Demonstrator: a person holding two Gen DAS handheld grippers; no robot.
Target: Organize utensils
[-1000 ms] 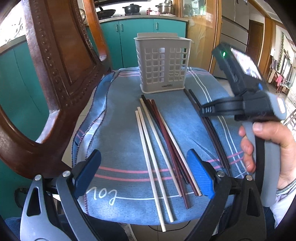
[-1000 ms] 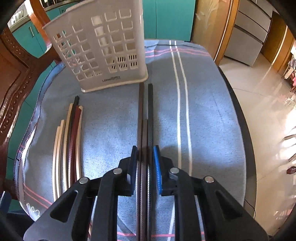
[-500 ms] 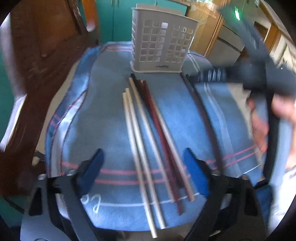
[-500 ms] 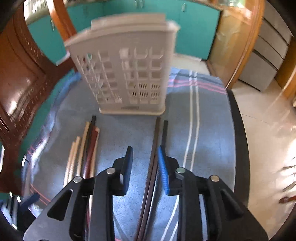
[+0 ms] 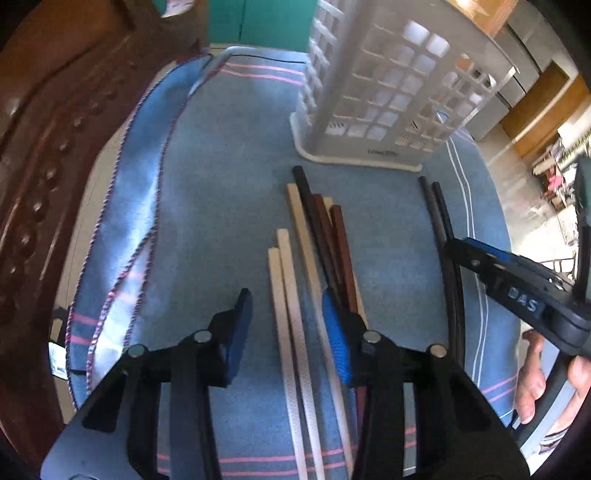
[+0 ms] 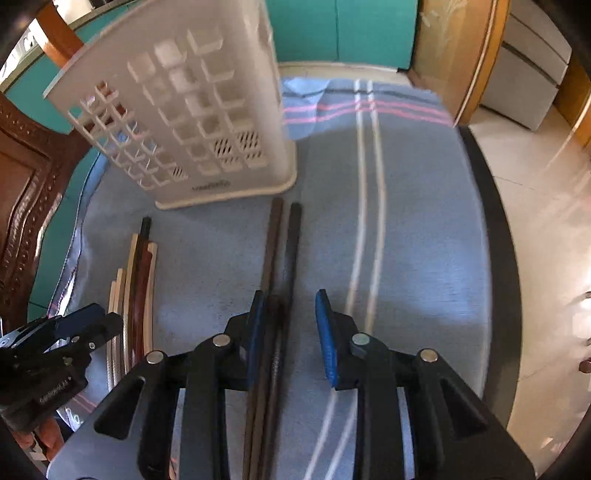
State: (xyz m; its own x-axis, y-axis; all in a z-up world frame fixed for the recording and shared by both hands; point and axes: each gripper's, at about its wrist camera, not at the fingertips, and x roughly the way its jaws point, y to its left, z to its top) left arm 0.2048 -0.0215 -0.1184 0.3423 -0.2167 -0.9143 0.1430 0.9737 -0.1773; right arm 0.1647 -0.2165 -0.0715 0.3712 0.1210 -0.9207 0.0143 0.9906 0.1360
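Observation:
A white slotted basket (image 5: 388,92) stands upright on the blue cloth (image 5: 207,206). In front of it lie cream chopsticks (image 5: 286,280) beside red-brown ones (image 5: 341,243). My left gripper (image 5: 286,336) hangs low over them, its jaws closing around the two leftmost cream sticks with gaps still showing at both pads. A dark pair of chopsticks (image 6: 280,240) lies further right. My right gripper (image 6: 290,332) straddles that pair. Its left pad is close against the sticks and its right pad stands clear of them. The same basket (image 6: 184,122) is ahead and to the left.
A carved wooden chair back (image 5: 44,147) rises along the left edge of the table. The cloth's right edge drops to a shiny tiled floor (image 6: 535,221). A hand (image 5: 532,376) holds the right gripper's handle. Teal cabinets (image 6: 332,29) stand behind.
The left gripper moved forward and down over the cream chopsticks, and its jaws narrowed a lot. The right gripper's jaws widened around the dark pair, and it shifted toward the basket.

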